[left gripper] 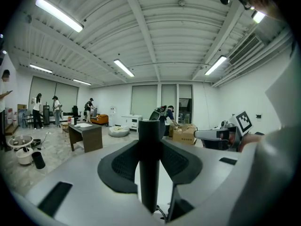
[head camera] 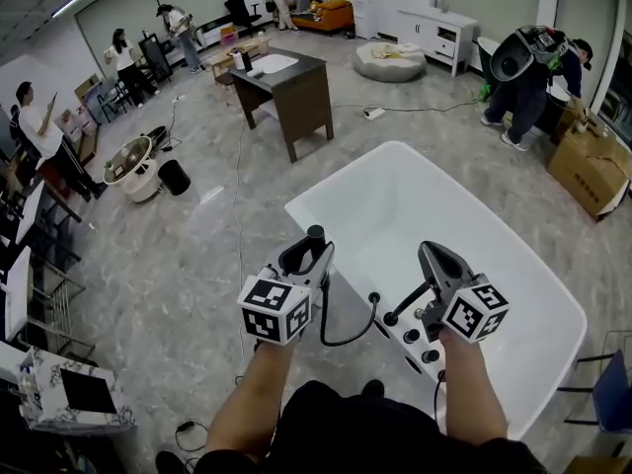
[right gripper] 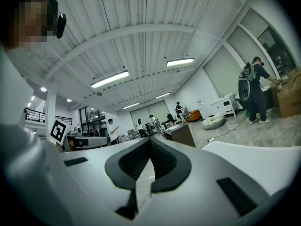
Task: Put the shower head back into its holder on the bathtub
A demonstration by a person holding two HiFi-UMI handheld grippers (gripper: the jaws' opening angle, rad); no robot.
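My left claw [left gripper: 150, 149] grips the black shower head [left gripper: 150, 182] upright, just beside the bathtub [head camera: 395, 191] rim; my right claw [right gripper: 149, 144] is pinched together.

two grippers [head camera: 314, 248] [head camera: 428, 253], one shower head [left gripper: 149, 173], one bathtub [head camera: 395, 196] (white), one desk [head camera: 296, 82].

The bathtub [head camera: 395, 205] fills the middle right, with taps [head camera: 420, 342] on its near rim. The right gripper [head camera: 434, 257] is over those taps. The left gripper [head camera: 308, 255] is left of the tub's near corner, the shower head [head camera: 314, 235] between its jaws. A desk [head camera: 286, 82] stands far left, cardboard boxes [head camera: 592, 166] far right.
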